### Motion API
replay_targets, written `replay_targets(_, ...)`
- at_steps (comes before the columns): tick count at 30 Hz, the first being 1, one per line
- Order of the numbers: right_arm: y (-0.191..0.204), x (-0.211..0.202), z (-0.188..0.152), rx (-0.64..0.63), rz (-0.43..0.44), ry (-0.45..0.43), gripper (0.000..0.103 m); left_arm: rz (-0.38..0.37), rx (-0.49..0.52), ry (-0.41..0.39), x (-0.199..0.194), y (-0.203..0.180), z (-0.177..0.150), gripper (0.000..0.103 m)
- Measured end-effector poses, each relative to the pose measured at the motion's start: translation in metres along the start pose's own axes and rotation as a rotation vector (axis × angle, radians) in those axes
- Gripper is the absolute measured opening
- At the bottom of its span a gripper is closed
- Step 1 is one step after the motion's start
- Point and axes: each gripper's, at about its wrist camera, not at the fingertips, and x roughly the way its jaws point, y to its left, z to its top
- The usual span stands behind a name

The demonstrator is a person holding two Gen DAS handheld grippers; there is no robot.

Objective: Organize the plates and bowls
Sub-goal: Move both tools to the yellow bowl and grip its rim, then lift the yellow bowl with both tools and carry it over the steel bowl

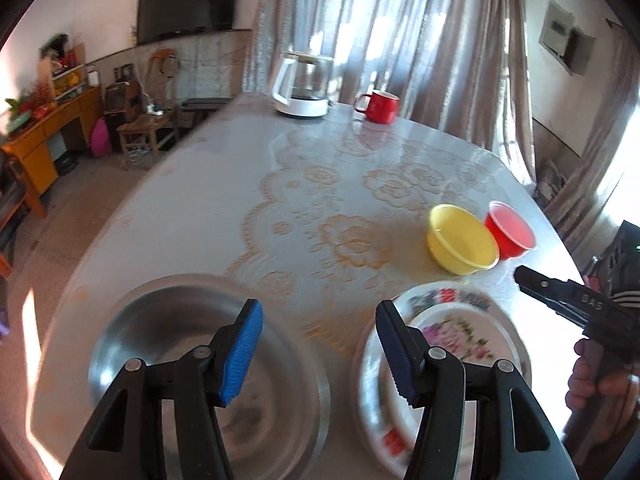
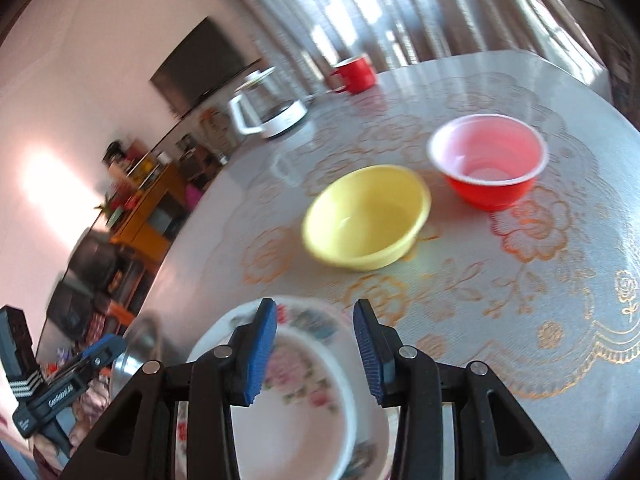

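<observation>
A steel bowl [image 1: 180,344] sits at the table's near left, under my left gripper [image 1: 320,350], which is open with only the tablecloth between its blue pads. To its right lies a white floral plate [image 1: 456,332] with what looks like a smaller white dish [image 2: 296,420] on it. My right gripper [image 2: 316,344] hovers over that plate [image 2: 316,316], open and holding nothing. Beyond stand an empty yellow bowl [image 2: 368,216] and an empty red bowl [image 2: 488,160], side by side. A hand holds the right gripper [image 1: 560,300] at the right of the left wrist view.
A lace-patterned cloth covers the table [image 1: 200,208]. A glass kettle on a white base [image 1: 304,84] and a red mug [image 1: 378,106] stand at the far edge by the curtains. Left of the table are the floor, a chair and an orange cabinet [image 1: 44,140].
</observation>
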Motion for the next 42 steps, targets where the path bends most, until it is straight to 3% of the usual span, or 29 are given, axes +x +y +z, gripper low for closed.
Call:
replay_targets(10, -0.039, 0.039, 0.035, 0.074, -0.035, -0.003, 0.040, -0.075, 0.049, 0.100, 0.071, -0.066, 0.045, 0.059)
replay_targets(20, -0.057, 0.067, 0.050, 0.075, -0.060, 0.029, 0.037, -0.169, -0.033, 0.208, 0.140, -0.095, 0.067, 0.056)
replay_targets(23, -0.058, 0.076, 0.052, 0.060, -0.075, 0.050, 0.030, -0.199, -0.030, 0.232, 0.154, -0.106, 0.069, 0.048)
replay_targets(27, -0.054, 0.078, 0.049, 0.024, -0.077, 0.055, 0.022, -0.261, -0.008, 0.227, 0.155, -0.117, 0.066, 0.045)
replay_targets(42, -0.029, 0.057, 0.039, -0.034, -0.053, 0.039, 0.022, -0.267, -0.021, 0.153, 0.108, -0.101, 0.058, 0.045)
